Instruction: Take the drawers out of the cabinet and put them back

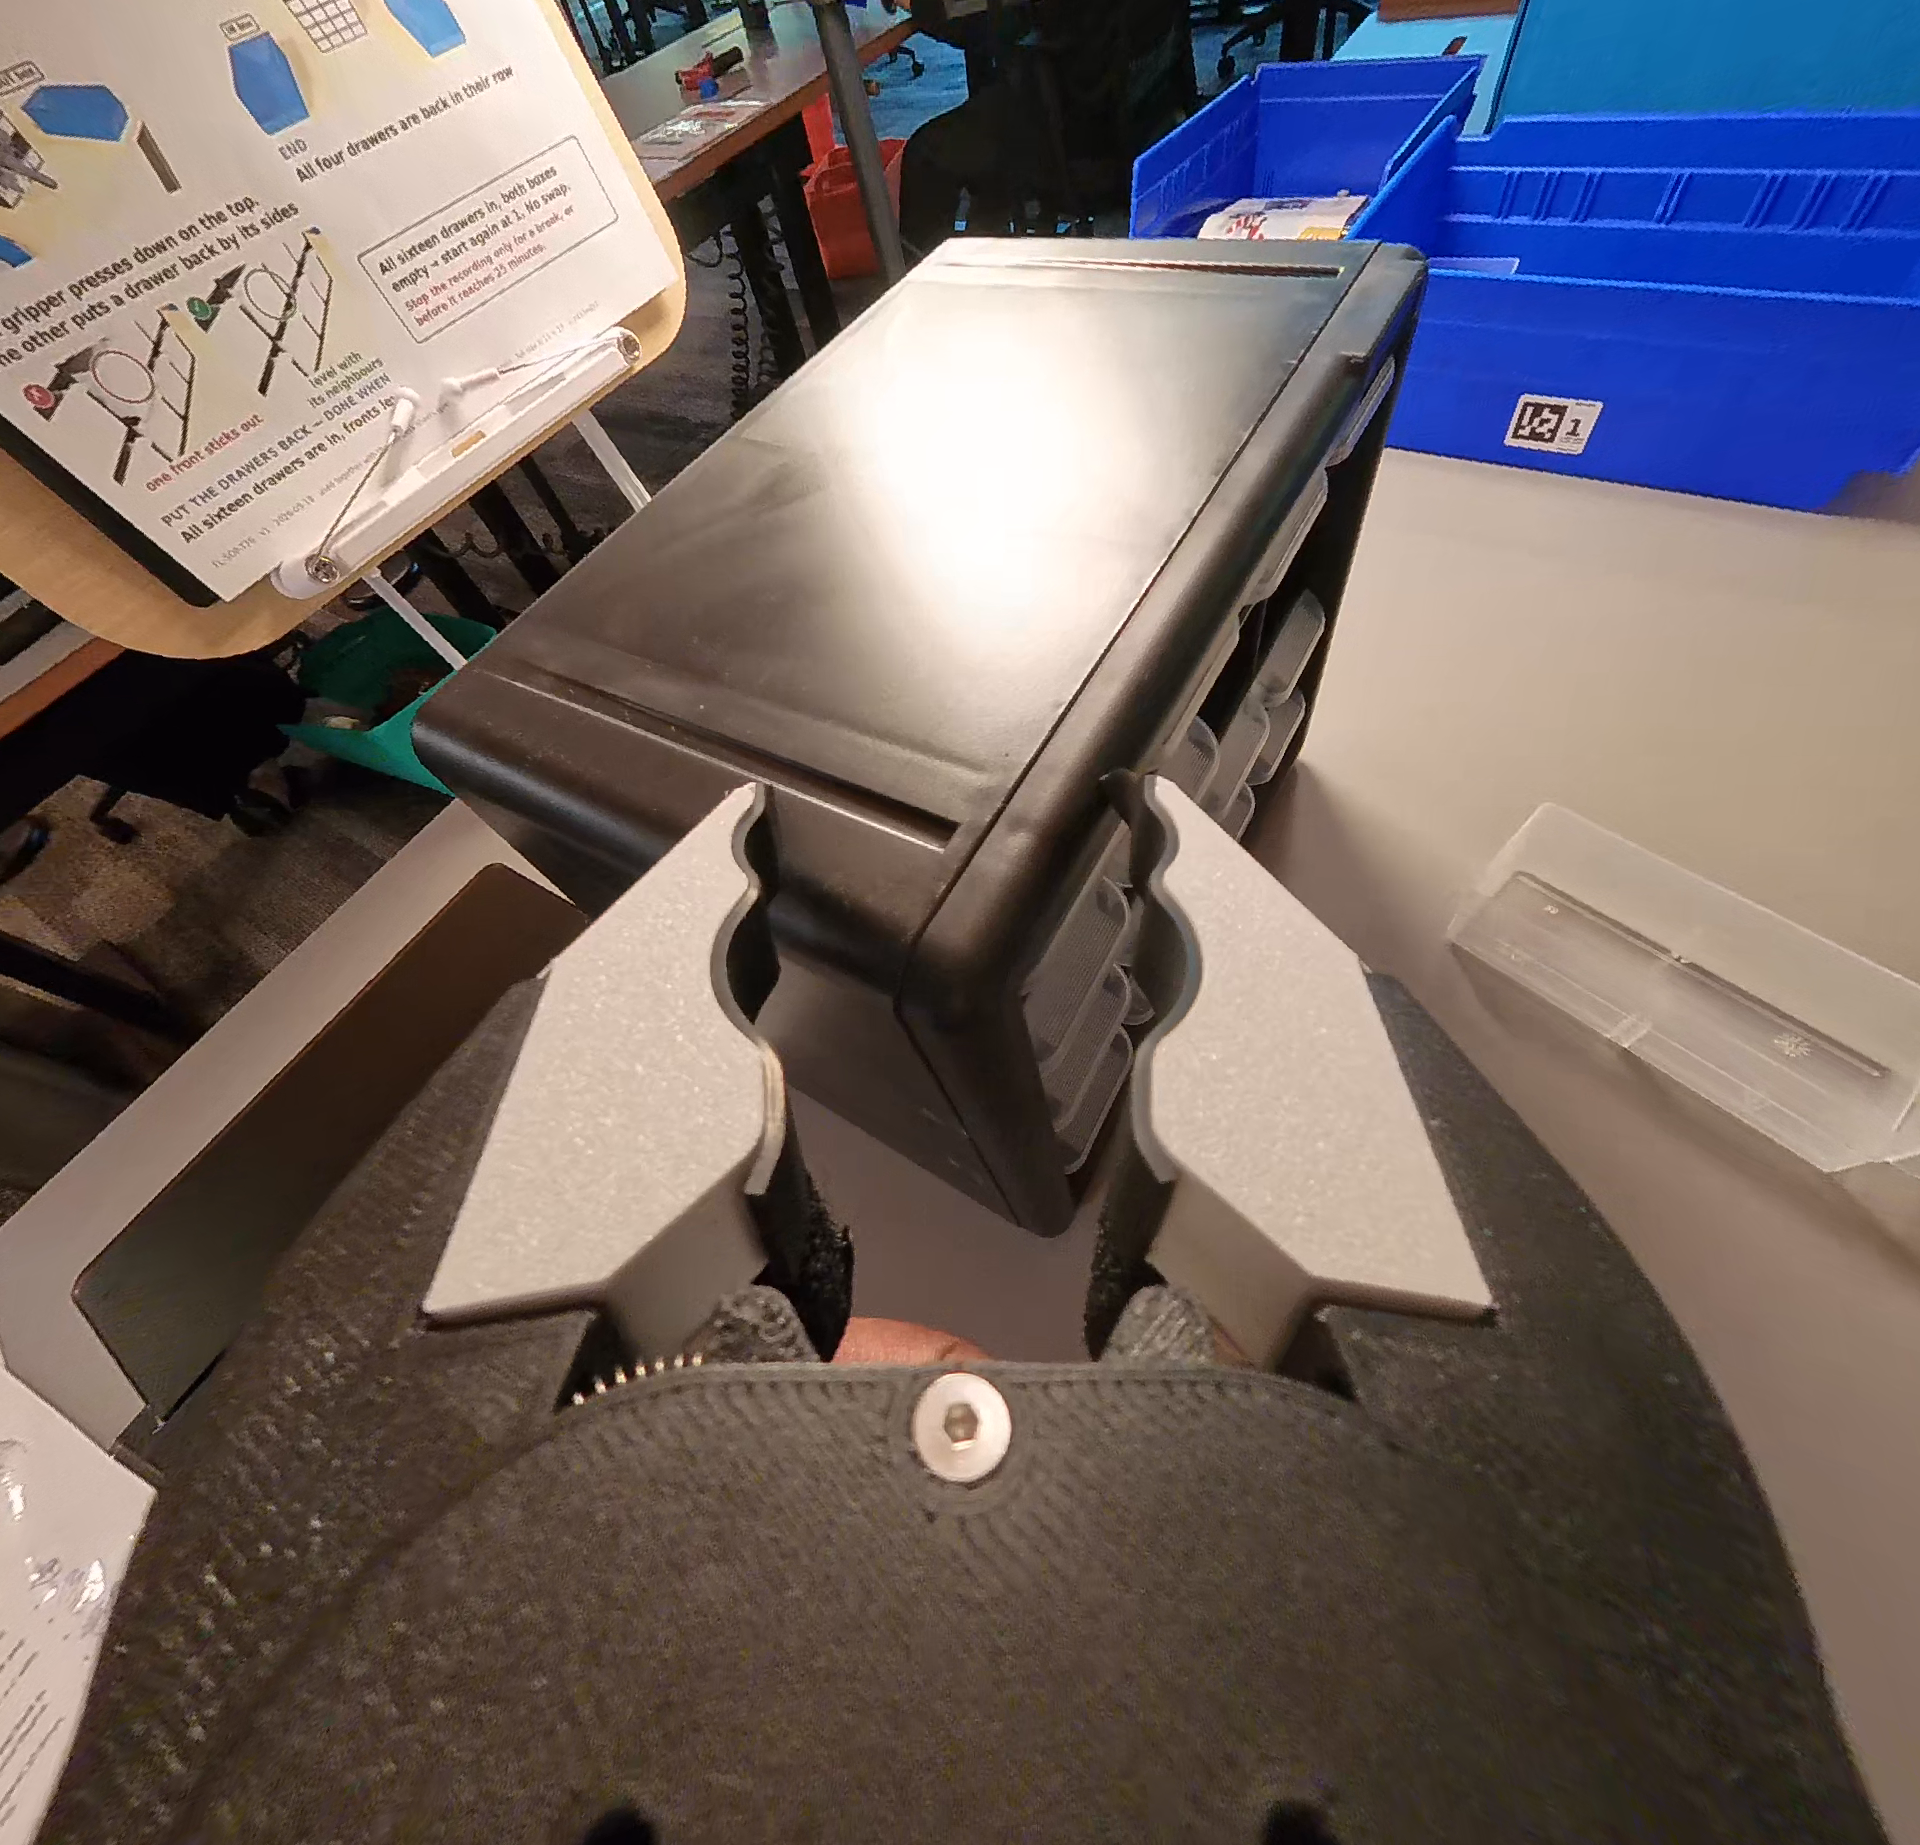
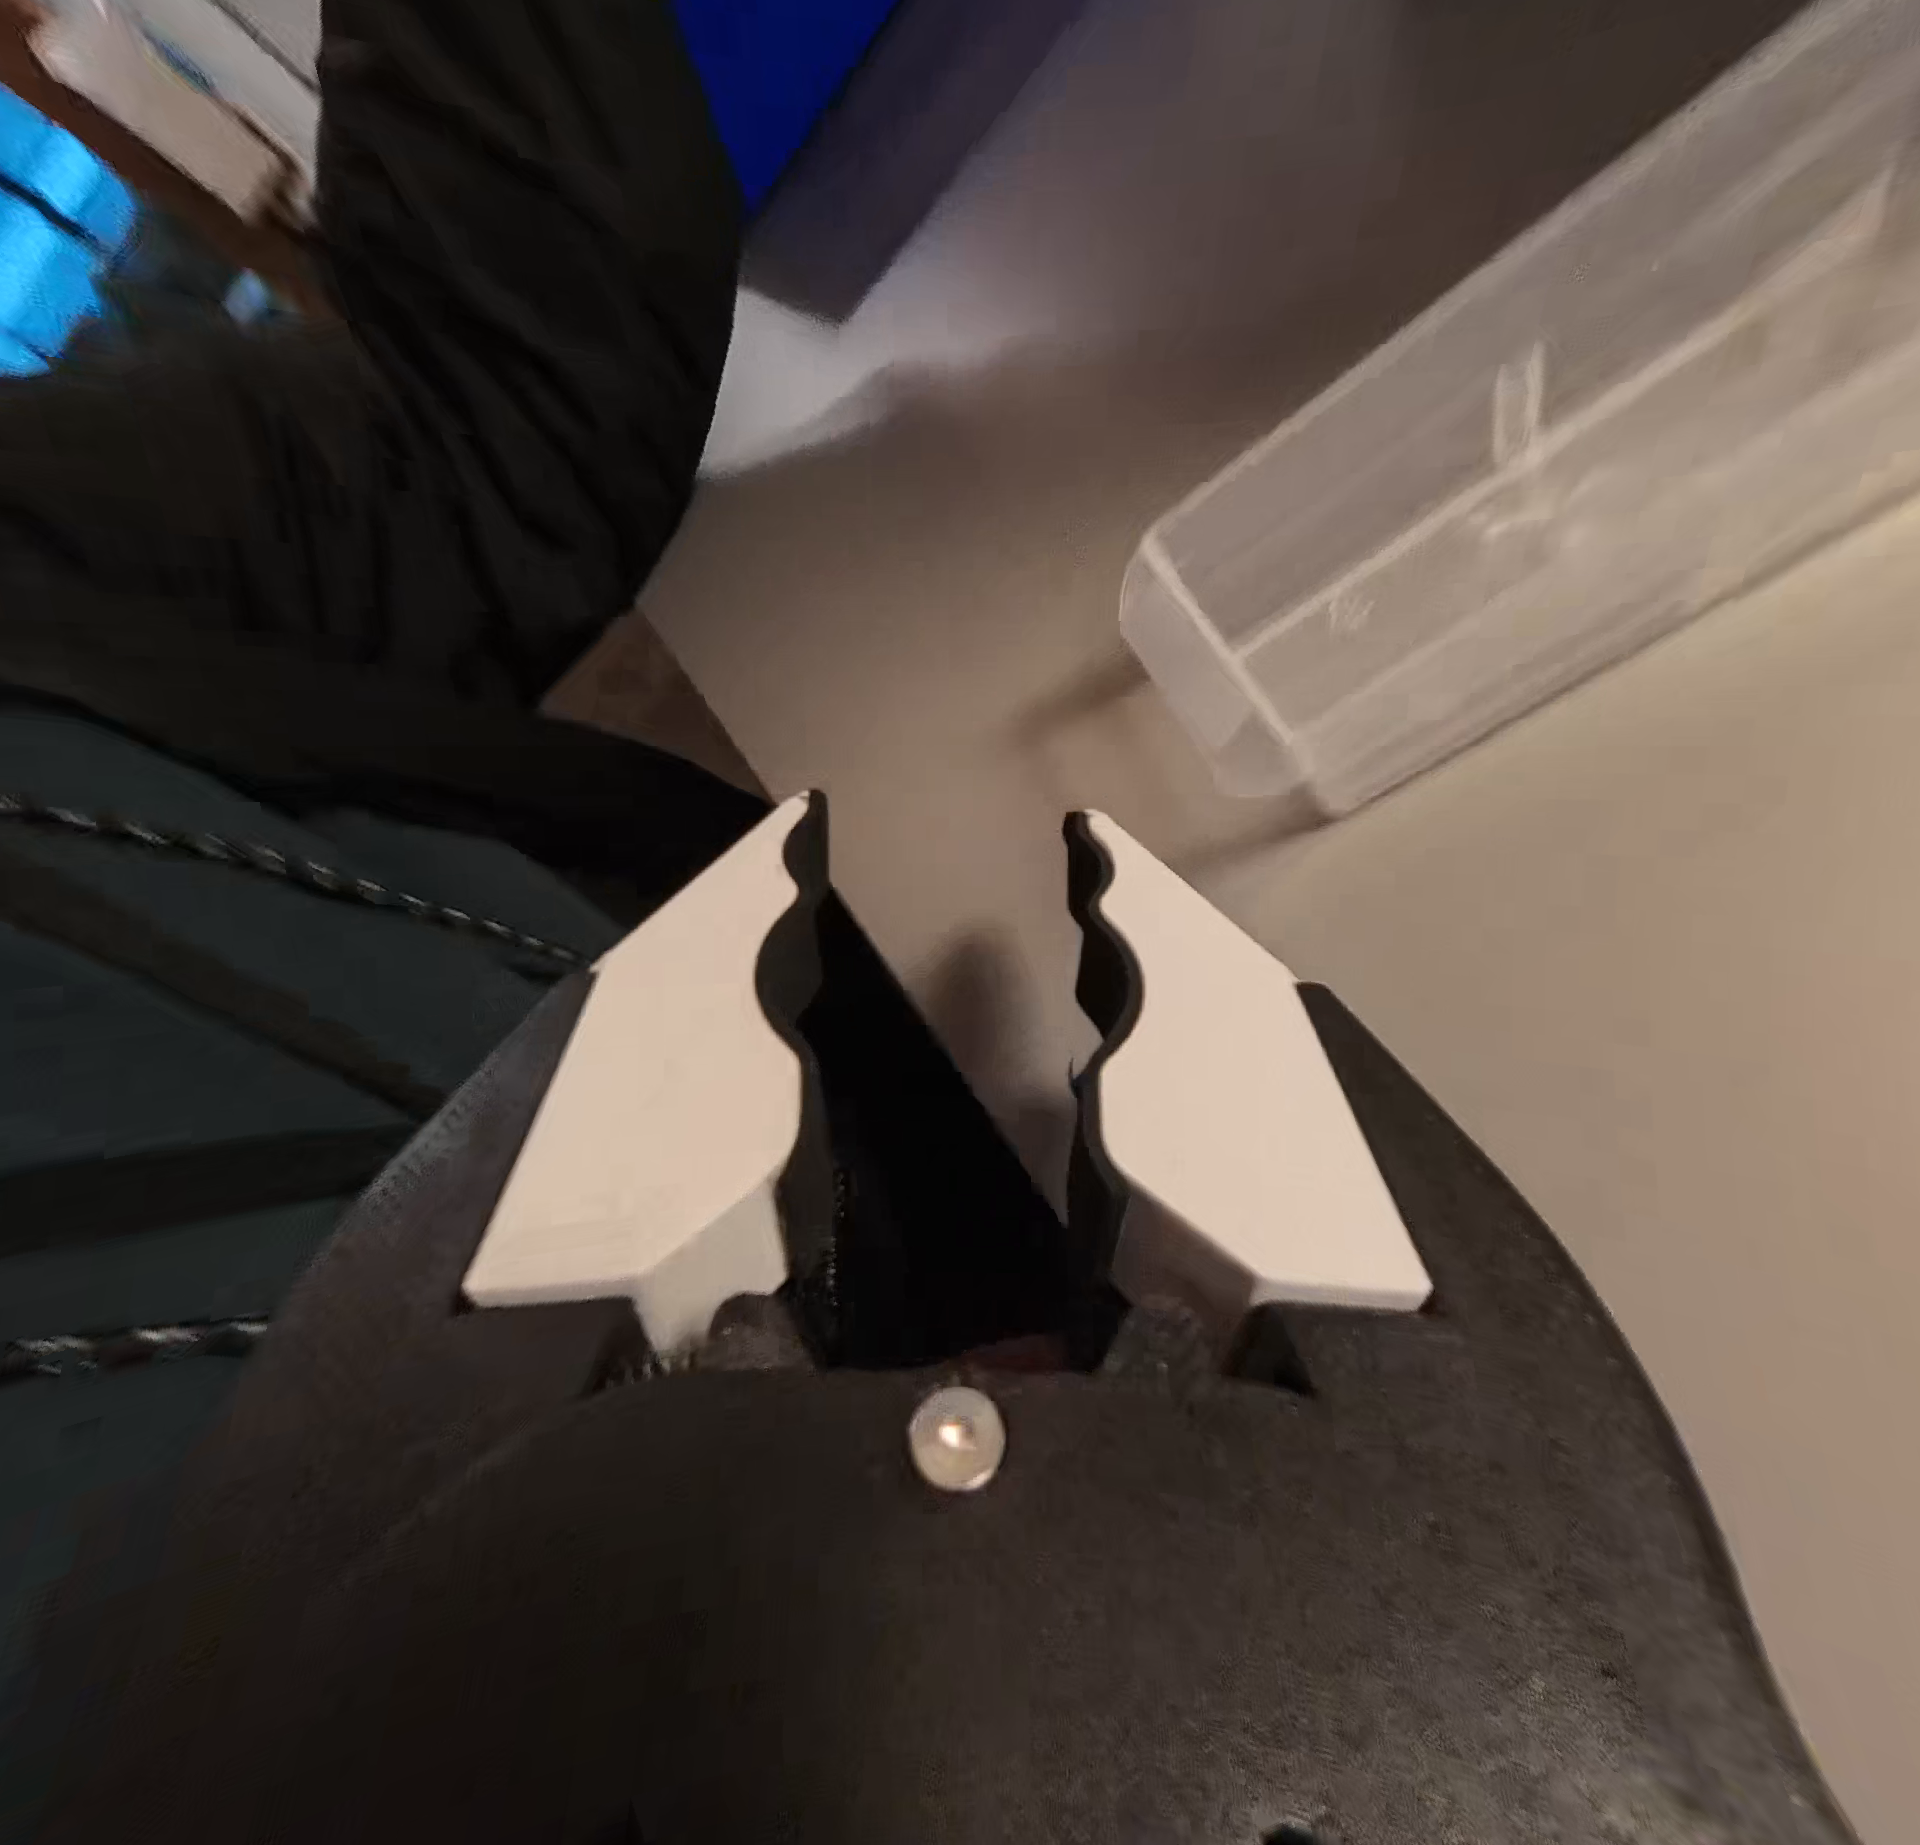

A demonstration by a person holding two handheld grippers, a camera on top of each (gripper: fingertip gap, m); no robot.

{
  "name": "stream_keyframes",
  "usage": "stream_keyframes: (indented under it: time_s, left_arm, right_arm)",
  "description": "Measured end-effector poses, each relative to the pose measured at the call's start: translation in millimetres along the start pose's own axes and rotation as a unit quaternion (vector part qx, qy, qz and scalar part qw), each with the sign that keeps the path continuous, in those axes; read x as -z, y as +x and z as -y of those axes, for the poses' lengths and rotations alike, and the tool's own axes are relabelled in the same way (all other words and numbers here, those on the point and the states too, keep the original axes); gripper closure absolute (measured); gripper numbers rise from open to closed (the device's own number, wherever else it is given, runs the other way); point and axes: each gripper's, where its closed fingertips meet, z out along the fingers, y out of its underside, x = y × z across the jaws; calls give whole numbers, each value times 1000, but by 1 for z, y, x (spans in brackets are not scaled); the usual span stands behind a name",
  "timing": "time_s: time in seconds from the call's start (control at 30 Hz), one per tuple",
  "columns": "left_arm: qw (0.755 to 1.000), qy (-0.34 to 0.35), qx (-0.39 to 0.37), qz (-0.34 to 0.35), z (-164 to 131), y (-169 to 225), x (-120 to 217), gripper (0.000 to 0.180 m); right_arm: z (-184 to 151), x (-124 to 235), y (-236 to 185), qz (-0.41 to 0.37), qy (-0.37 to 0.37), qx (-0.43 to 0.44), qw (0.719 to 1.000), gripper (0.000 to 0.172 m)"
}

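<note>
Two grippers are at work over a pale table (image 1: 1621, 652). Far left, an instruction sheet (image 1: 312, 237) rests on a wooden stand. Next comes the black cabinet (image 1: 987, 507), standing on the table with its ribbed drawer fronts (image 1: 1086, 974) facing right. The left gripper (image 1: 951, 819) hangs at its near top corner, jaws spread wide around that corner, and I can't tell whether the pads touch it. Right of the cabinet, one clear drawer (image 1: 1683, 985) lies out on the table, with blue bins (image 1: 1662, 289) behind. The right gripper (image 2: 945, 819) hovers over bare tabletop with its jaws apart and nothing between them, the clear drawer just off to its right.
</note>
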Motion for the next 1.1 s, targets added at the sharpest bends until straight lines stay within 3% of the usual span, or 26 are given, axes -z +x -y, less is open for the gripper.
stream_keyframes:
  time_s: [0.07,0.17,0.3,0.47,0.6,0.77,0.93,1.0,1.1]
  left_arm:
    - [1000,-1,-1,1,0,0,0,112]
    - [1000,-3,-2,3,0,0,0,112]
    - [1000,-2,-2,4,0,0,0,112]
    - [1000,-3,-3,3,0,0,0,112]
    - [1000,-3,-2,2,0,0,0,112]
    - [1000,-6,-4,6,0,0,-1,112]
    - [1000,-6,-4,6,0,0,-1,112]
    - [1000,-7,-4,7,0,1,-1,112]
    - [1000,-7,-4,7,0,1,-1,112]
  right_arm:
    - [16,8,11,-63,7,117,991,124]
    - [38,12,31,-158,-10,277,948,121]
    - [37,-1,44,-205,-74,382,898,118]
    - [24,-13,57,-222,-131,432,864,124]
    - [20,-16,62,-232,-147,452,848,152]
    - [32,-7,55,-223,-112,444,860,154]
    - [86,47,61,-262,1,375,889,154]
    - [124,94,70,-297,75,333,892,153]
    - [176,188,97,-378,176,264,870,153]
